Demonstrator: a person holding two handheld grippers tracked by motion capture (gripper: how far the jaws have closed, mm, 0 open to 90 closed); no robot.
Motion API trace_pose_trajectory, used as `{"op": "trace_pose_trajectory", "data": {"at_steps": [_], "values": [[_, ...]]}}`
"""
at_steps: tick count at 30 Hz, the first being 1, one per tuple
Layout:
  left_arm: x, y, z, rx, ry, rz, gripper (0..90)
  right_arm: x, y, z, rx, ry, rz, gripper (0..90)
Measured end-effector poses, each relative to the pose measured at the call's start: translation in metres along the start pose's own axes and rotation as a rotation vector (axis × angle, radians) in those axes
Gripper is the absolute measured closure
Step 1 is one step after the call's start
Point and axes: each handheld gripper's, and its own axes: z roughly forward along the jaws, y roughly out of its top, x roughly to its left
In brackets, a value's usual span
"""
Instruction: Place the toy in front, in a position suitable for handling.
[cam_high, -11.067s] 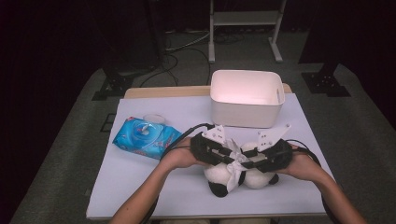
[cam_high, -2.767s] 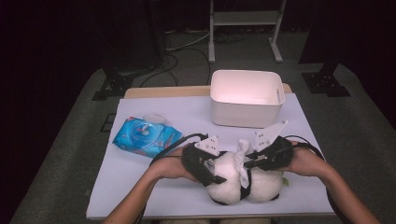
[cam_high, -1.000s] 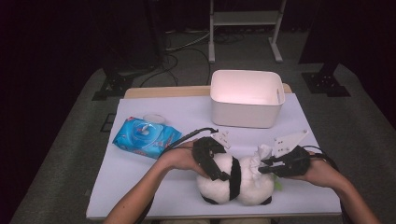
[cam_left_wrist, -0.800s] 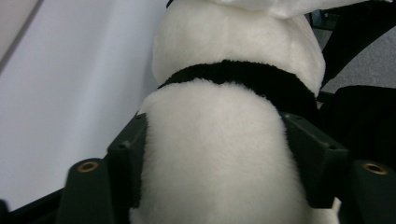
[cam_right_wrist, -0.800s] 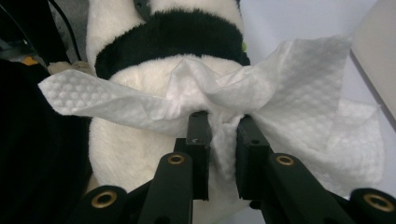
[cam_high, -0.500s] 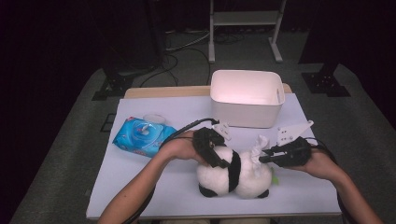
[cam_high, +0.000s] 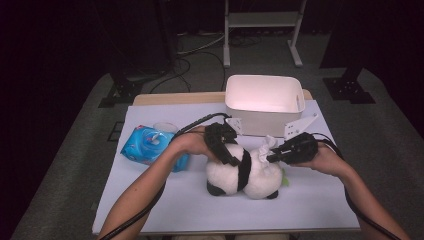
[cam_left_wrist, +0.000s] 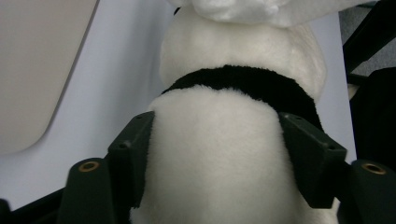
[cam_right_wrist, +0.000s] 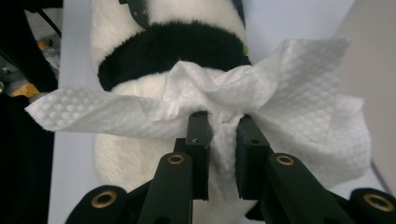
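Observation:
A black-and-white panda plush (cam_high: 244, 176) lies on the white table (cam_high: 150, 200), just in front of the bin. My left gripper (cam_high: 226, 149) comes over it from the left, and its jaws clamp the plush's white body (cam_left_wrist: 219, 163) from both sides. Those jaws have just been opening a little, with the plush still pressed between them. My right gripper (cam_high: 274, 156) reaches in from the right, shut on a crumpled white wipe (cam_right_wrist: 280, 88) that it holds against the plush's top end (cam_high: 264, 148). Both jaws (cam_right_wrist: 223, 123) pinch the wipe's middle.
A white rectangular bin (cam_high: 264, 101) stands at the back, close behind both grippers. A blue pack of wipes (cam_high: 148, 145) lies at the left, beside the left forearm. Black cables trail from both grippers. The table's front edge is near the person.
Both grippers and the plush have moved away from the person, toward the bin. The right gripper has brought the wipe in closer over the plush.

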Motion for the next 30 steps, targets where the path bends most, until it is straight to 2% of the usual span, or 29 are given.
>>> {"op": "trace_pose_trajectory", "data": {"at_steps": [3,6,11,13,15,18,24,30], "values": [[-0.002,-0.002,-0.003,-0.023,-0.016,-0.029,23.6,0.007,-0.001,0.002,-0.005,0.012,-0.007,77.4],[-0.008,0.0,-0.008,-0.034,-0.021,-0.036,20.3,0.019,0.001,0.003,0.013,0.01,-0.037,77.4],[-0.022,0.002,-0.019,-0.044,0.008,-0.021,15.4,0.042,0.002,0.003,0.031,-0.006,-0.092,77.4],[-0.025,0.0,-0.024,-0.051,0.014,-0.042,12.1,0.05,0.0,0.002,0.03,-0.013,-0.108,77.3],[-0.028,-0.003,-0.027,-0.043,0.026,-0.045,10.7,0.057,0.0,0.002,0.03,-0.014,-0.122,77.4],[-0.03,-0.007,-0.029,-0.036,0.019,-0.061,9.6,0.067,0.001,0.003,0.041,-0.021,-0.148,77.3],[-0.033,-0.019,-0.029,-0.05,-0.032,-0.093,6.8,0.08,0.001,0.003,0.049,-0.018,-0.173,77.3],[-0.035,-0.034,-0.02,-0.073,-0.113,-0.142,6.4,0.089,0.002,0.003,0.065,0.0,-0.2,77.3]]}}
